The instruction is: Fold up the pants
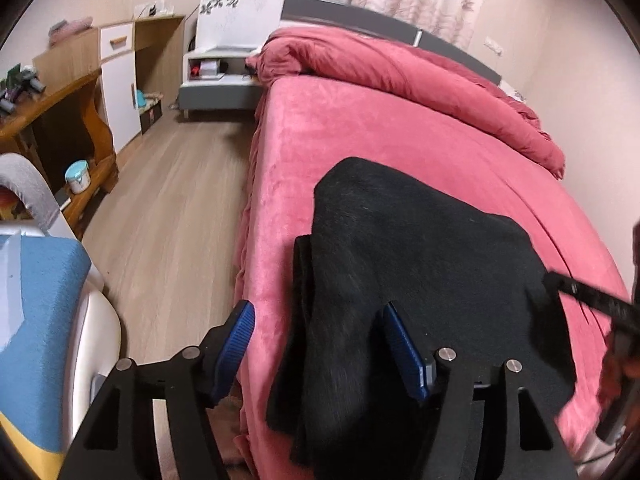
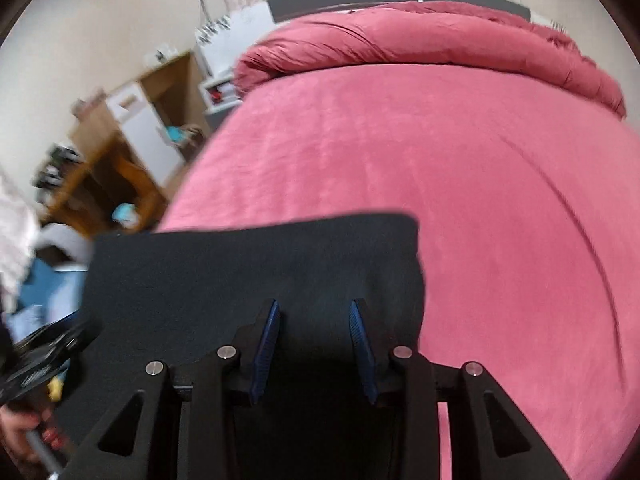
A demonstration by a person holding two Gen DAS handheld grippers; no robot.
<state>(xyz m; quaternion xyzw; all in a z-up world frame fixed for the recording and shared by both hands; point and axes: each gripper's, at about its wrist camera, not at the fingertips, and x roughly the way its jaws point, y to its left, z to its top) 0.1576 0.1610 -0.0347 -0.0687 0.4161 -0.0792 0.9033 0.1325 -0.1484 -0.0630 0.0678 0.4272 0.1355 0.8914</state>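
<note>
Black pants (image 1: 420,264) lie folded in a thick stack on the pink bed (image 1: 360,140), near its front left corner. My left gripper (image 1: 316,312) hovers open over the stack's left edge. One blue pad is out past the bed's side, the other is above the fabric, and nothing is pinched. In the right wrist view the pants (image 2: 248,264) form a dark rectangle under my right gripper (image 2: 315,305). Its blue pads stand apart over the cloth and their faces are bare. The left gripper's body (image 2: 48,356) shows at the lower left there.
A bunched red duvet (image 1: 420,76) lies along the grey headboard (image 1: 360,16). Left of the bed are wood floor (image 1: 172,184), a white nightstand (image 1: 216,76), a wooden desk (image 1: 60,112) and a blue-cushioned seat (image 1: 44,304). Bare pink sheet (image 2: 460,168) spreads beyond the pants.
</note>
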